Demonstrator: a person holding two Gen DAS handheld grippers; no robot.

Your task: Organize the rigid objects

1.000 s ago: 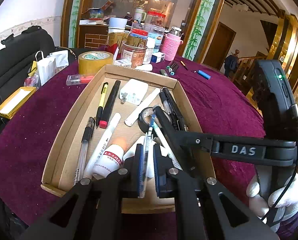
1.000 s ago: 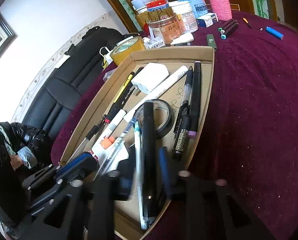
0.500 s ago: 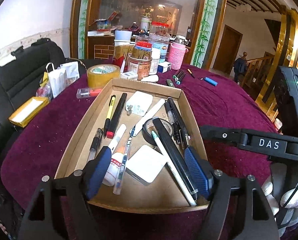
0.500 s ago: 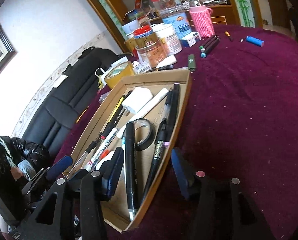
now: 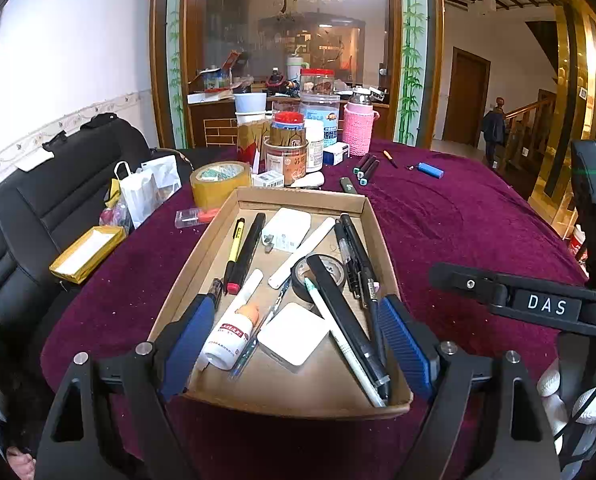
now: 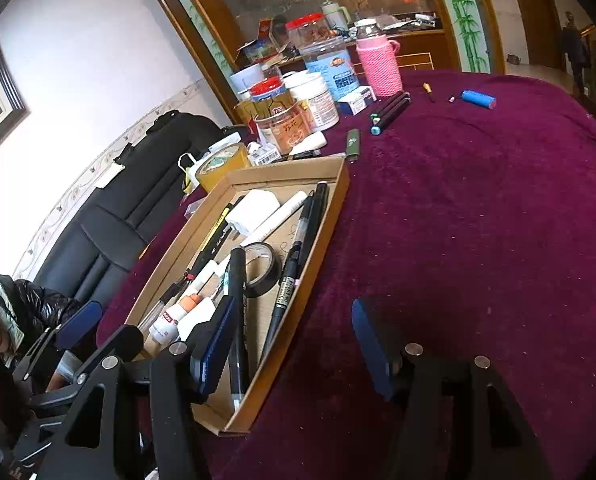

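Cardboard tray (image 5: 371,227) of pens: under both claws | left gripper (image 5: 298,344) opening, empty, earlier clamped a pen | right gripper (image 6: 294,344) opening, empty, straddles tray edge | left view alone shows gloved hand (image 5: 553,396)

White wall (image 5: 78,40), black sofa (image 5: 30,208), wooden door (image 5: 467,96)

Pens (image 5: 357,256), a tape roll (image 5: 325,276) and chargers (image 5: 294,338) lie in the tray (image 5: 298,402); jars (image 5: 286,152) stand behind it.
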